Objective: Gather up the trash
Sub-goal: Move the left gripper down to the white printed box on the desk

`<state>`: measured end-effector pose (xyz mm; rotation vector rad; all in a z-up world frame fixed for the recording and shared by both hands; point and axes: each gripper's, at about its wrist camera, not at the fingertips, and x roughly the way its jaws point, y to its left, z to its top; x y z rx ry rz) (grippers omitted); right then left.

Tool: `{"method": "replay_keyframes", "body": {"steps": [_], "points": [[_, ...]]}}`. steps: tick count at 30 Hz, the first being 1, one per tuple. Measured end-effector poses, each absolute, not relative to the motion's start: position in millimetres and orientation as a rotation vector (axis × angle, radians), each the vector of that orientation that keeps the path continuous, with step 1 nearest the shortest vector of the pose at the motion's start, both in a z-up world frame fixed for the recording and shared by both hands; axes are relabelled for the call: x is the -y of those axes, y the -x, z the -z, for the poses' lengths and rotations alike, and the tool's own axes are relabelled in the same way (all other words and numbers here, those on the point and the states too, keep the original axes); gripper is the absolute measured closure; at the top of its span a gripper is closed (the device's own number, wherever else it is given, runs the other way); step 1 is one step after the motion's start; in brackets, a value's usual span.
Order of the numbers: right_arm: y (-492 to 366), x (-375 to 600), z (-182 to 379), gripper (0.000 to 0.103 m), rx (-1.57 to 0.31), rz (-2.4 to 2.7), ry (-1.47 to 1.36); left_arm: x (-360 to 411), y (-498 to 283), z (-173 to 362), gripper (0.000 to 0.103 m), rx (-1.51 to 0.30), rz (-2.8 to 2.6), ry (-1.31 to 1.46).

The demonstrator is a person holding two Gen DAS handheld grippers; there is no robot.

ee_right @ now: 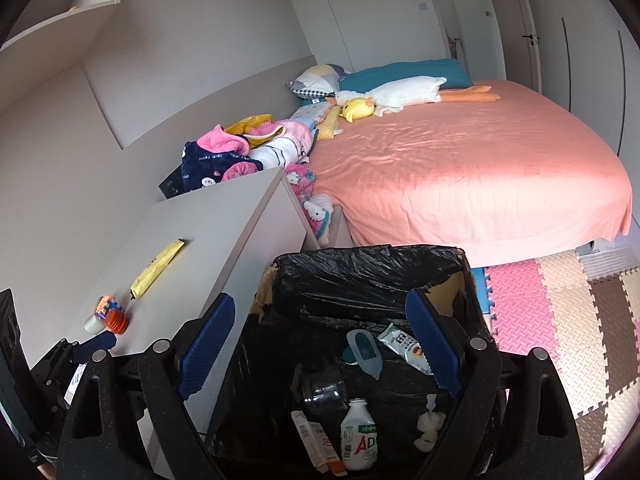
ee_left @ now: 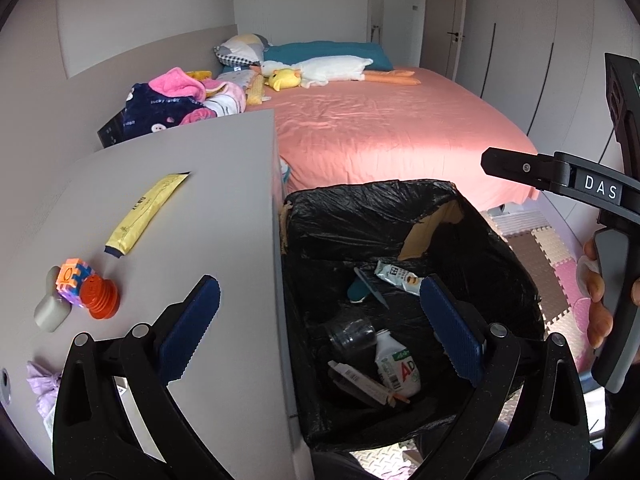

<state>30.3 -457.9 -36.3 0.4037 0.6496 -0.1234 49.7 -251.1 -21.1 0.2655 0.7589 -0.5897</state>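
Observation:
A cardboard bin lined with a black bag (ee_left: 360,216) (ee_right: 360,276) stands beside a grey table (ee_left: 224,184) (ee_right: 216,232). Inside lie a white AD bottle (ee_left: 396,364) (ee_right: 359,436), a clear cup (ee_left: 352,334) (ee_right: 324,392), a snack wrapper (ee_left: 398,278) (ee_right: 404,346) and a white tissue wad (ee_right: 428,426). A yellow packet (ee_left: 146,212) (ee_right: 158,266) lies on the table. My left gripper (ee_left: 320,332) is open and empty, straddling the table edge and bin. My right gripper (ee_right: 320,344) is open and empty above the bin; it also shows in the left wrist view (ee_left: 580,184).
On the table sit an orange cap with a colourful toy (ee_left: 86,286) (ee_right: 110,316), a grey object (ee_left: 50,310) and a crumpled lilac bag (ee_left: 42,384). A pink bed (ee_left: 384,136) (ee_right: 460,168) with clothes and plush toys lies behind. Foam mats (ee_right: 560,320) cover the floor.

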Motion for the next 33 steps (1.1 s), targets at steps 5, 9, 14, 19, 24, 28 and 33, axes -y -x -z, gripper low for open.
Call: {"method": "replay_keyframes", "body": {"steps": [5, 9, 14, 19, 24, 28, 33], "points": [[-40.8, 433.7, 37.0, 0.016, -0.666, 0.084, -0.374, 223.2, -51.2, 22.1, 0.006, -0.762, 0.539, -0.263], [-48.9, 413.3, 36.8, 0.016, -0.676, 0.048, -0.35, 199.9, -52.7, 22.8, 0.006, -0.766, 0.5, -0.259], [-58.2, 390.1, 39.9, 0.016, -0.695, 0.012, -0.333, 172.1, -49.3, 23.8, 0.006, -0.765, 0.455, -0.302], [-65.8, 367.9, 43.7, 0.016, -0.715, -0.023, -0.309, 137.5, -49.1, 27.3, 0.006, -0.777, 0.406, -0.307], [-71.5, 348.5, 45.2, 0.016, -0.729, -0.056, -0.298, 106.9, -50.1, 32.6, 0.006, -0.791, 0.363, -0.295], [-74.0, 331.3, 45.2, 0.016, -0.735, -0.081, -0.276, 88.5, -52.2, 39.4, 0.006, -0.807, 0.334, -0.309], [-77.5, 315.0, 48.3, 0.016, -0.75, -0.108, -0.251, 72.8, -56.1, 46.2, 0.006, -0.809, 0.292, -0.337]]}}
